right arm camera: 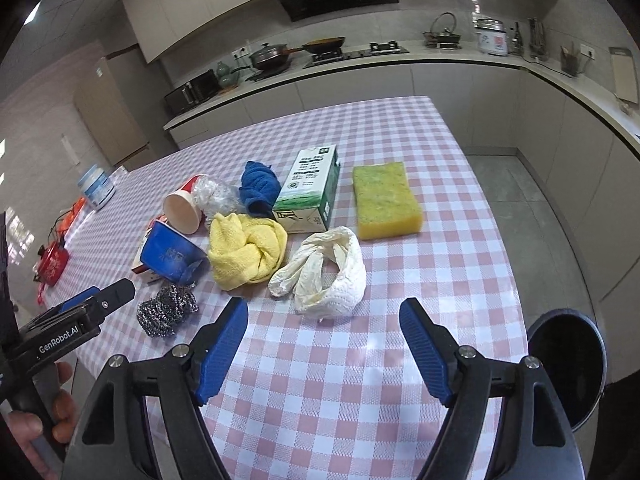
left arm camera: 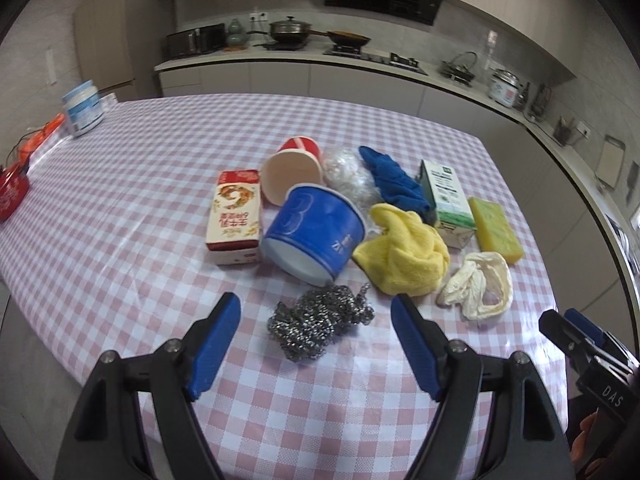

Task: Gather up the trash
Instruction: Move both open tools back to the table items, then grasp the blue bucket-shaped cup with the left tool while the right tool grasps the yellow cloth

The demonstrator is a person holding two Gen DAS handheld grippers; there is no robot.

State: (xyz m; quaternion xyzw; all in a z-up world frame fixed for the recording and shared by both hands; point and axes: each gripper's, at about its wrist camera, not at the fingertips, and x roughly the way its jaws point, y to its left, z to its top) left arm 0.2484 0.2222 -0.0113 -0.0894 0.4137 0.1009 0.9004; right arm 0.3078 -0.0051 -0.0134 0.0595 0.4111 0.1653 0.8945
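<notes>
A heap of items lies on the checked table (left arm camera: 120, 208). My left gripper (left arm camera: 316, 308) is open just short of a steel wool ball (left arm camera: 320, 326), pads apart from it. Behind the ball lie a tipped blue cup (left arm camera: 316, 228), a red paper cup (left arm camera: 294, 170), a red-and-white carton (left arm camera: 236, 216), crumpled clear plastic (left arm camera: 348, 172), a blue cloth (left arm camera: 394, 180) and a yellow cloth (left arm camera: 404, 256). My right gripper (right arm camera: 324, 312) is open right in front of a crumpled white glove (right arm camera: 324, 276), not touching it. A green milk carton (right arm camera: 310, 194) and yellow sponge (right arm camera: 386, 200) lie beyond.
A black round bin (right arm camera: 568, 368) stands on the floor off the table's right edge. A white-and-blue jar (left arm camera: 84, 108) and red items (left arm camera: 12, 196) sit at the table's far left. A kitchen counter (left arm camera: 280, 60) with pots runs along the back.
</notes>
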